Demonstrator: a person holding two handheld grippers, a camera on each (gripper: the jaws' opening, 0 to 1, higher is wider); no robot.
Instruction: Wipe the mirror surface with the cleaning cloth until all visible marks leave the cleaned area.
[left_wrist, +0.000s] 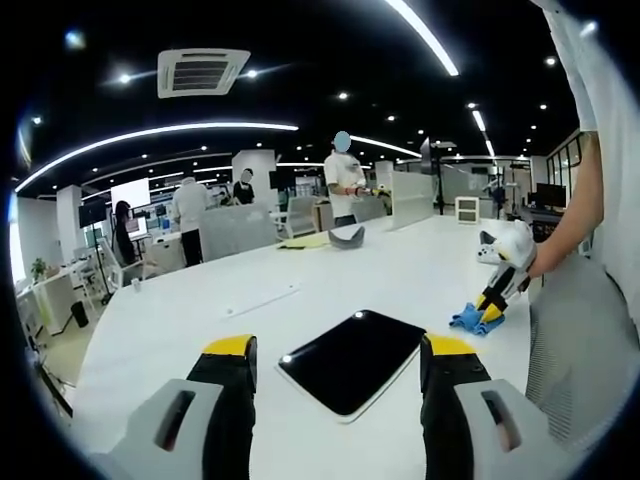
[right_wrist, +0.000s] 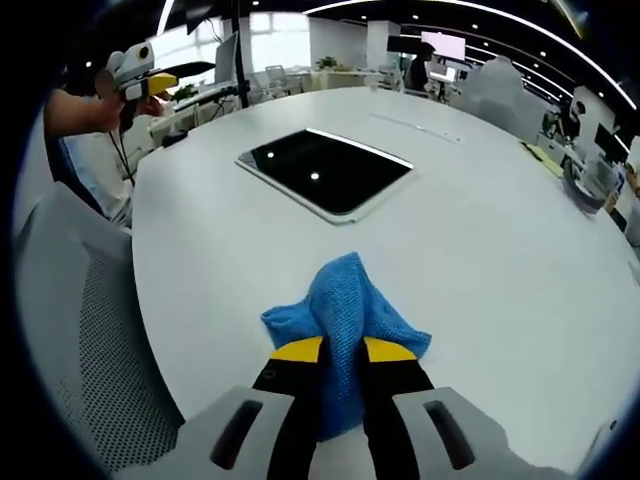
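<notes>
A flat rectangular mirror with a white rim lies on the white table, dark in reflection; it appears too in the right gripper view as mirror. My left gripper hovers open above the table, its yellow-tipped jaws wide apart either side of the mirror's near end. My right gripper is shut on a blue cleaning cloth, which bunches between the jaws and rests on the table short of the mirror. The left gripper view shows that gripper and the cloth to the mirror's right.
The white table stretches far around the mirror. A grey mesh chair stands at the table's edge. A thin white strip and a dark bowl-like object lie farther back. Several people stand at desks beyond.
</notes>
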